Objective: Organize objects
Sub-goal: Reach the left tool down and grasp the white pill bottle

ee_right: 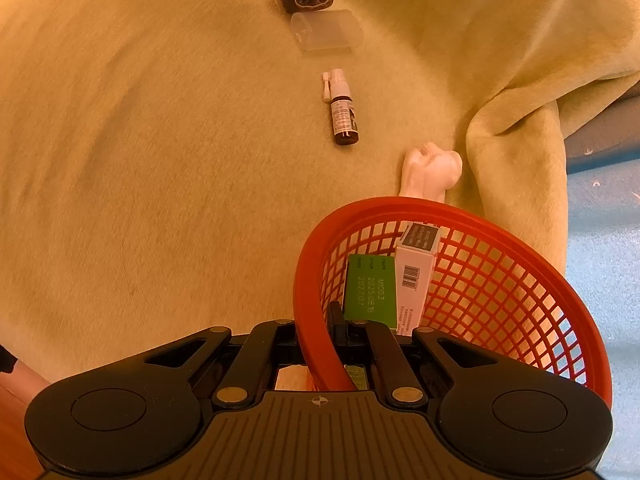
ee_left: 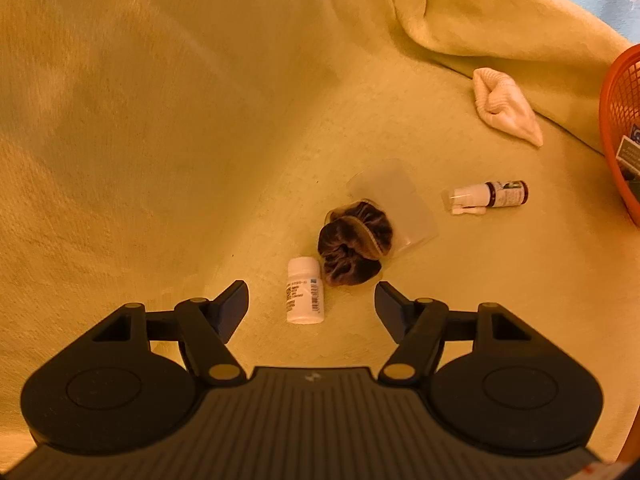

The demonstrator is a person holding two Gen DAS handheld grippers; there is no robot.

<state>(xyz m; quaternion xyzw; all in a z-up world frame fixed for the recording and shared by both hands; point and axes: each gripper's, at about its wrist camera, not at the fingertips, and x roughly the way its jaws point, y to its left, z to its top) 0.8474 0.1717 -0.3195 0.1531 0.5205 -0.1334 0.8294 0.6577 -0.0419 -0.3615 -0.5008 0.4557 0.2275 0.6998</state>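
Blanket (ee_left: 160, 120), yellow-green and rumpled, fills the left of the frame in the left wrist view, bare of anything. At lower centre the left tongs (ee_left: 311, 300) hover wide apart and empty, with a white pill bottle (ee_left: 305, 291) lying on its side between the tips. Touching its upper right is a brown scrunchie (ee_left: 354, 246), which rests against a clear plastic cup (ee_left: 394, 204) tipped on its side. Further right lie a small dark spray bottle (ee_left: 492, 196) and, above it, a rolled white sock (ee_left: 506, 106). At the right edge sits the orange basket (ee_left: 620, 128). In the right wrist view the right tongs (ee_right: 320, 344) pinch that basket's rim, a green box (ee_right: 370, 292) and a pink box (ee_right: 414, 276) already inside. The bottle looks like the next pick: I'd lower straight down, square the tips across its round body, and stay clear of the scrunchie so it isn't dragged along
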